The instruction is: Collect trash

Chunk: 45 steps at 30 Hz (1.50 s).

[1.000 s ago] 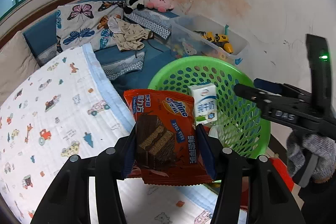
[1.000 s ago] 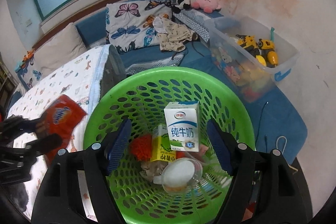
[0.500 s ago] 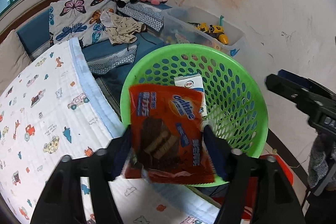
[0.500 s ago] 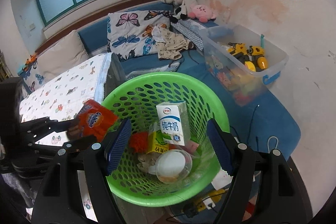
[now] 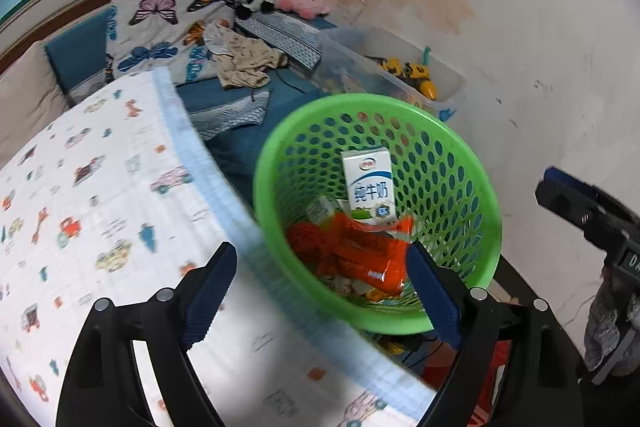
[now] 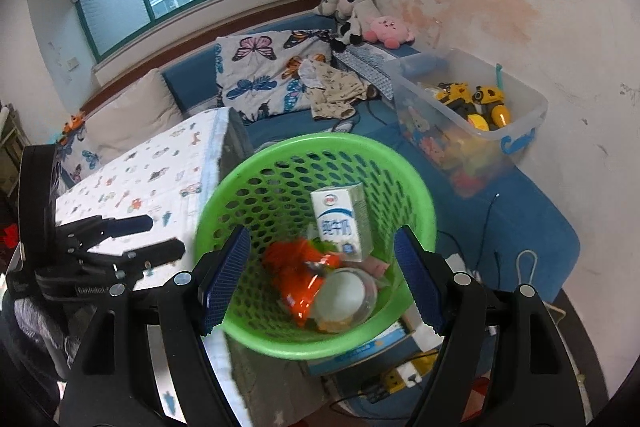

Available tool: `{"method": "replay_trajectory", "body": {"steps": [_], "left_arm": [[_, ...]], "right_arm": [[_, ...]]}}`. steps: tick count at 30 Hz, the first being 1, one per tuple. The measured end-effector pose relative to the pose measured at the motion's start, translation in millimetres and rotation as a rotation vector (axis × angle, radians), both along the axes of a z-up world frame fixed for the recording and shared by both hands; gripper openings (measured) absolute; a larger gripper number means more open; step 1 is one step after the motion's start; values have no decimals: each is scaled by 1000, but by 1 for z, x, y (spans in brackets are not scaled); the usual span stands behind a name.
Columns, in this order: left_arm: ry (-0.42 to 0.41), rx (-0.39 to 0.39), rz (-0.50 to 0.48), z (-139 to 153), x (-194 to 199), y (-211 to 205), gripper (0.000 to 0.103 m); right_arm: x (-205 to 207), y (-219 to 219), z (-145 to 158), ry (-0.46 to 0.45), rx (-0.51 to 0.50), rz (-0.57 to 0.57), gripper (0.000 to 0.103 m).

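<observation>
With the orange snack wrapper lying in the green basket, both my left gripper and right gripper hung wide apart and empty, no further trash visible.

Basket ahead between the left gripper fingers, milk carton upright in it behind the snack wrapper, bed blanket to its left, right gripper off right, toy bin beyond.

Ahead of the left hand-held gripper the green basket gapes open from above, its floor crowded by a milk carton and an orange wrapper, with the bed's edge close to its left and the wall beyond.
</observation>
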<state>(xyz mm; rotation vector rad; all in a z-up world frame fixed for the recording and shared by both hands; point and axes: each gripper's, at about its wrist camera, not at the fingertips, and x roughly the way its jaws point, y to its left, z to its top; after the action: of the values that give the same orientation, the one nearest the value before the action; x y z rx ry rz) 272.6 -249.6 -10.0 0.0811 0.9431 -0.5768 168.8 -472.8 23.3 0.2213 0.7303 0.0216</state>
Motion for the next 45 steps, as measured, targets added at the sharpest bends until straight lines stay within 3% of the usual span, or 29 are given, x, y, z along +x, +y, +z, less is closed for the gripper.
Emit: {"method": "replay_trajectory", "body": {"steps": [7, 16, 34, 45], "left_arm": [[-62, -53, 80, 26, -20, 53, 89], [-151, -54, 165, 47, -59, 115, 95], [-271, 20, 338, 45, -144, 217, 96], [-332, 47, 417, 37, -185, 248, 96]], "right_arm": [[-18, 35, 4, -23, -25, 37, 79], [-39, 83, 7, -52, -17, 97, 85], [-89, 168, 1, -109, -54, 171, 98], [-108, 198, -9, -136, -79, 198, 99]]}}
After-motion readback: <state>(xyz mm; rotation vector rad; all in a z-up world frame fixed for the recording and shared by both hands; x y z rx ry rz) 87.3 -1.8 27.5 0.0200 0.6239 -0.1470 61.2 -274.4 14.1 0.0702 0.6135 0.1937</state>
